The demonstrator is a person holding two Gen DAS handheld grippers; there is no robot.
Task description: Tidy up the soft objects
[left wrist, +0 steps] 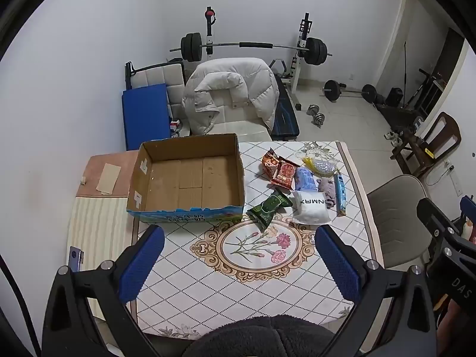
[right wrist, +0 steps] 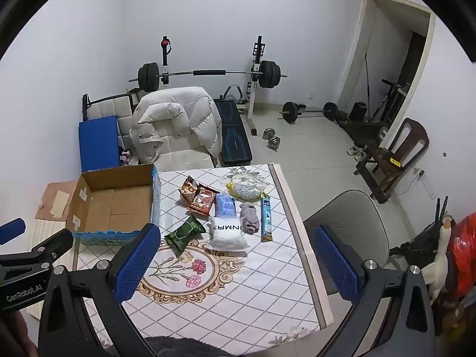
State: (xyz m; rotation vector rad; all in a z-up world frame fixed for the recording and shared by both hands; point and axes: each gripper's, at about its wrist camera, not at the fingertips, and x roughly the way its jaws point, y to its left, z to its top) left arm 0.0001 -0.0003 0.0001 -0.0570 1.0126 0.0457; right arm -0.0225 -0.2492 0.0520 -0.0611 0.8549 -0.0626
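cardboard box (left wrist: 190,175): 1 | red snack packets (left wrist: 278,168): 2 | green packet (left wrist: 269,208): 1 | white pack (left wrist: 311,208): 1 | blue pack (left wrist: 306,178): 1 | blue tube (left wrist: 340,193): 1 | purple cloth (left wrist: 327,189): 1 | clear bag (left wrist: 319,163): 1 | grippers: 2, left gripper (left wrist: 239,264), right gripper (right wrist: 233,263)

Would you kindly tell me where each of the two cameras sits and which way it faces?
Left wrist: sits on the left claw, above the table's near edge, looking forward and down at the cardboard box; its own blue pads, wide apart, show, and the other claw at the right edge.
Right wrist: sits on the right claw, further right, facing the white pouch; its open pads show, the left claw at the left edge.
Shared: the box, the snack packets, the tablecloth and the barbell rack.
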